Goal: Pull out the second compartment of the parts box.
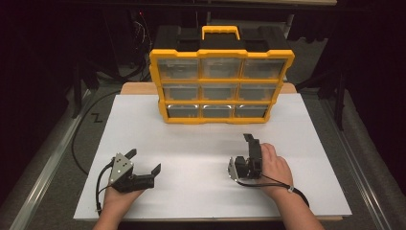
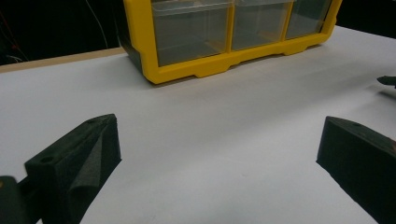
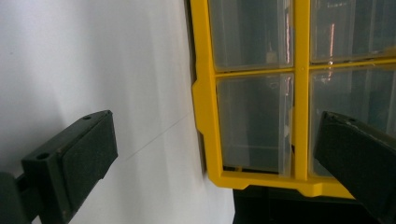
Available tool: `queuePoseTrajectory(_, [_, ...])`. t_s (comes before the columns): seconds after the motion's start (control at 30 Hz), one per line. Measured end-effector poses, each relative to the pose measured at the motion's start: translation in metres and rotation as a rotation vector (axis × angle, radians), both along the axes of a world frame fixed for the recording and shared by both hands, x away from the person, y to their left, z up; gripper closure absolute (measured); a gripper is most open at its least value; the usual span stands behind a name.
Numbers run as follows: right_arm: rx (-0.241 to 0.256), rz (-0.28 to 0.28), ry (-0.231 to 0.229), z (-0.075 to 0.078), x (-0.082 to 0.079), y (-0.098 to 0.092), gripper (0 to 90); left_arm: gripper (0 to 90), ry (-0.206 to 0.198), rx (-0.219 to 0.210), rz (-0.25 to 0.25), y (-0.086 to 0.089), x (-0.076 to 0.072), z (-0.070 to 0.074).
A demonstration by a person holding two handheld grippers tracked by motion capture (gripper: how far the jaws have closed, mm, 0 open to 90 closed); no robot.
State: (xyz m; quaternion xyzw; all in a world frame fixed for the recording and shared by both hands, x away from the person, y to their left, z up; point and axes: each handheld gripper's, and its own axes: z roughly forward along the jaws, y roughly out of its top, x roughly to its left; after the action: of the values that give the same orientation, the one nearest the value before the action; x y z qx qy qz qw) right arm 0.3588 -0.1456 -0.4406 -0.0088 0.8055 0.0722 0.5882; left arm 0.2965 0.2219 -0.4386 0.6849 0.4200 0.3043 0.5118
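Organizer box [image 1: 221,76] stood upright at the far middle of the white worktop [image 1: 191,191], yellow frame, black body, yellow handle [image 1: 220,31] on top. Front face toward the person: three rows of three clear drawers [image 1: 218,90], all pushed in. Contents couldn't be made out.

Left tool [image 1: 143,162] sat near the box's front, off to its left side, well apart from it, held in the left hand [image 1: 119,196]. Jaws spread wide, nothing between them. In the left gripper view the left tool [image 2: 217,154] showed bare worktop between its pads, with the box's bottom-left corner [image 2: 154,70] ahead.

Right tool [image 1: 251,146] was in front of the box's right half, apart from it, in the right hand [image 1: 275,167], rolled onto its side. Jaws also wide apart, holding nothing. In the right gripper view the right tool [image 3: 217,158] pointed at the box's drawers [image 3: 254,123]; the box appeared turned sideways because of the roll. No contact with the box from either tool.
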Motion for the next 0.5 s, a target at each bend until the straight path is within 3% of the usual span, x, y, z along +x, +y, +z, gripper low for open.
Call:
queuePoseTrajectory(0.23, [-0.044, 0.014, -0.027, -0.001, 0.008, 0.012, 1.2, 0.4, -0.003, -0.001, -0.016, -0.002, -0.001, 0.0])
queuePoseTrajectory(0.5, [-0.051, 0.024, -0.078, 0.007, 0.023, 0.028, 1.4, 0.3, -0.003, 0.0, -0.01, -0.001, 0.0, 0.0])
